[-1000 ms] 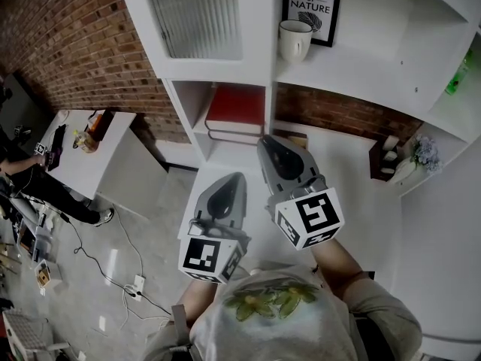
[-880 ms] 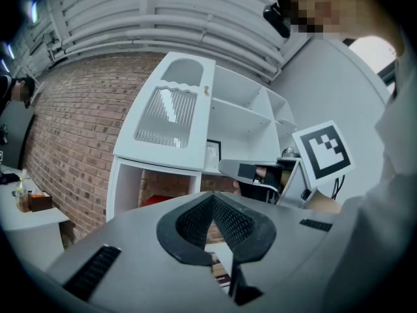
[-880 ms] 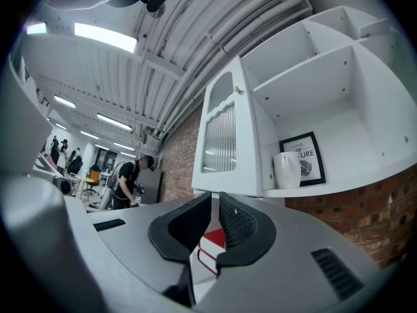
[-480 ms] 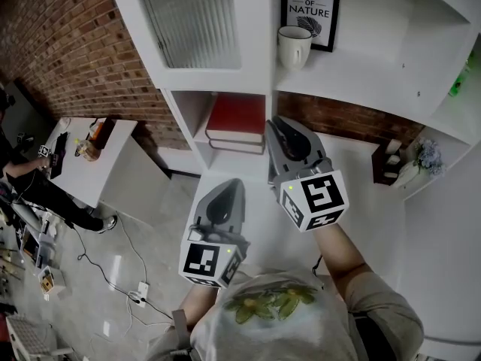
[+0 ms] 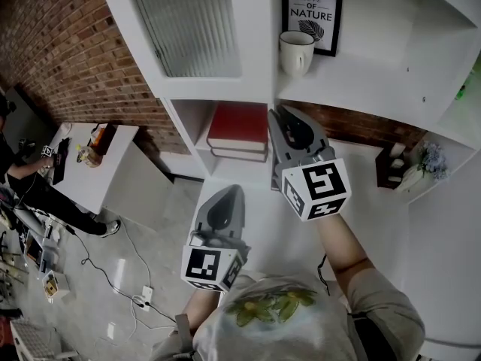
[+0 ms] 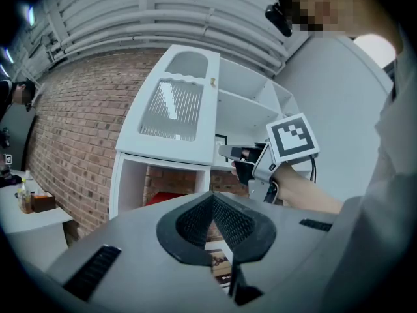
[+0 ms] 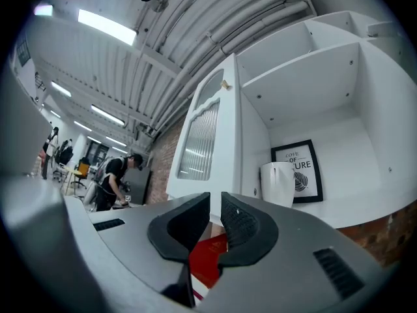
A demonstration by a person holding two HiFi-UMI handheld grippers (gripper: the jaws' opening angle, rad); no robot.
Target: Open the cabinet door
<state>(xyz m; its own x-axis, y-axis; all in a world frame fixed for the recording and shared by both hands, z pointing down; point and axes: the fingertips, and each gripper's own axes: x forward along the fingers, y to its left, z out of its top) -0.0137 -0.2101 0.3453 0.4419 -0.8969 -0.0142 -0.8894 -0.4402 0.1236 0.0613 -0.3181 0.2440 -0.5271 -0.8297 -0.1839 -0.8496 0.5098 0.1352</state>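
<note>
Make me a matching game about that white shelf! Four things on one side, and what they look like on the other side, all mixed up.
1. cabinet door
2. mug
3. book
4. picture

A. red, lying flat under the door
B. black frame, at the shelf's back
C. ribbed glass, shut
D. white, standing beside the picture

Pairs: 1-C, 2-D, 3-A, 4-B

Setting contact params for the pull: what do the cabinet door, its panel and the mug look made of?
Cabinet door: likely painted wood or laminate, matte white, evenly opaque. Panel: fluted translucent glass or acrylic; vertical ribs show. Mug: probably glazed ceramic, off-white, slight sheen.
</note>
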